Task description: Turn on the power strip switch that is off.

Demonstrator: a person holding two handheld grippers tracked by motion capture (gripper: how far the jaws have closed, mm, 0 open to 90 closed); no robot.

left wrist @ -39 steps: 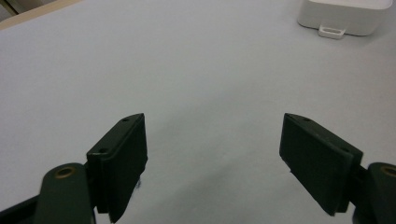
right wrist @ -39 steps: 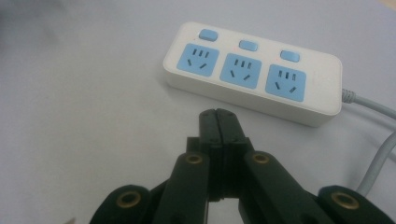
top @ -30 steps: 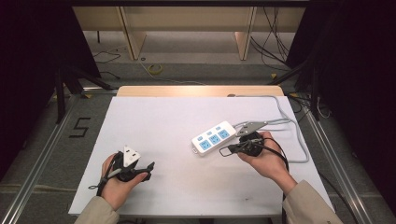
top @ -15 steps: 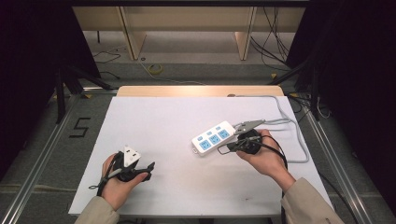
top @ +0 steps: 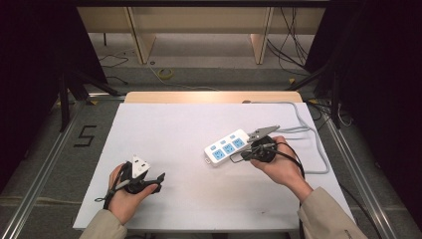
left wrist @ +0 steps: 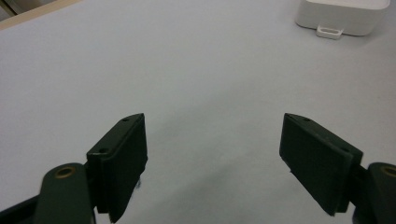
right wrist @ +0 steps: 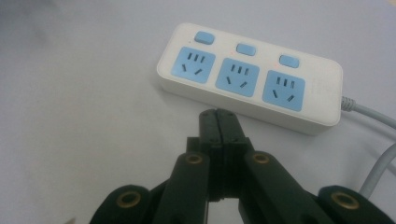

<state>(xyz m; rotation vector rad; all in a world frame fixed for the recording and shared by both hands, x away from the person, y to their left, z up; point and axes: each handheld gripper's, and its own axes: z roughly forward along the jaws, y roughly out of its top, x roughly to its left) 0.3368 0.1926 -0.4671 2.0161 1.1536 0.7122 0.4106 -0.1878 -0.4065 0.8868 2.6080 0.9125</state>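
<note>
Right gripper view: we hold our right gripper (right wrist: 218,116) with jaws pressed together on nothing, tips just short of the power strip (right wrist: 250,88) lying flat on the white table (top: 174,129). Our left gripper (left wrist: 212,161) gapes wide over bare table, well apart from the strip.

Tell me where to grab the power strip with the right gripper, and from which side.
Probably across the narrow width of the power strip, coming from above. It lies flat with its sockets up, a long low block with straight side walls that would suit flat pads. The end away from the grey cable looks freer. The right gripper is shut just beside it, so it must open first.
</note>
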